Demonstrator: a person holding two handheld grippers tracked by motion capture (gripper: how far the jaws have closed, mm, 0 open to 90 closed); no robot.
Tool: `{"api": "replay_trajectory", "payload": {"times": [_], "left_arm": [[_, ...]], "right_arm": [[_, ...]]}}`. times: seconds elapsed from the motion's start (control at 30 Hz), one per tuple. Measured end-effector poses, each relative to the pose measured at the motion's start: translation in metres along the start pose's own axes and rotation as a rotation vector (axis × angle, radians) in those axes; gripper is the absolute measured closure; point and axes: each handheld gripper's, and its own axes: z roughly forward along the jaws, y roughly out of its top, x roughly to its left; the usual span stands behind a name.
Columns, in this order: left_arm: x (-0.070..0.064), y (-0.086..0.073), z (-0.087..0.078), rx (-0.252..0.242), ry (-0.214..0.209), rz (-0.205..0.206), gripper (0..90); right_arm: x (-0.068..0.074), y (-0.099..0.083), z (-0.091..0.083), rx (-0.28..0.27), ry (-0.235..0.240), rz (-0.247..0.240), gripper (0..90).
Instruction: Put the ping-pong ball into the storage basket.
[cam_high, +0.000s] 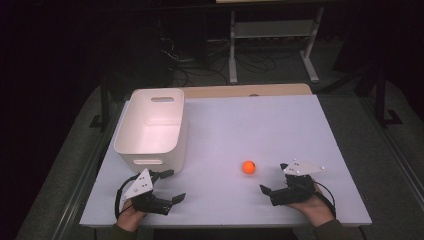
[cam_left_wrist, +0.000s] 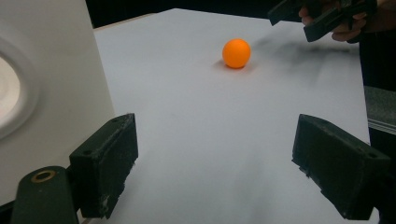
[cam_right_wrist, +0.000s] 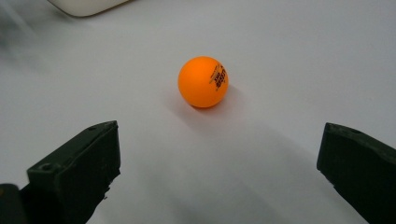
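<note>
An orange ball (cam_high: 248, 167) with small black print rests on the white table (cam_high: 280, 125), toward the front right. My right gripper (cam_high: 274, 178) is open just right of it, jaws spread wide and pointing at the ball (cam_right_wrist: 203, 81), a short gap away. My left gripper (cam_high: 173, 186) is open near the front left, beside the bin's front wall, nothing between its jaws. From the left gripper view the ball (cam_left_wrist: 236, 53) lies well ahead, and the right gripper (cam_left_wrist: 322, 16) shows beyond it, held by a hand.
A white plastic bin (cam_high: 152, 125) with handle cut-outs stands at the table's left, its wall (cam_left_wrist: 51, 93) close to my left gripper. Beyond the table are a wooden strip, a desk frame (cam_high: 272, 40) and cables on a dark floor.
</note>
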Motion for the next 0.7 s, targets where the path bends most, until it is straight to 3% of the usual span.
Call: {"api": "replay_trajectory", "payload": {"times": [0.7], "left_arm": [[0.0001,-0.0002,-0.0005,-0.005,0.004,-0.002,14.1]], "right_arm": [[0.0007,0.0031,0.0000,0.000,0.010,-0.003,0.0]]}}
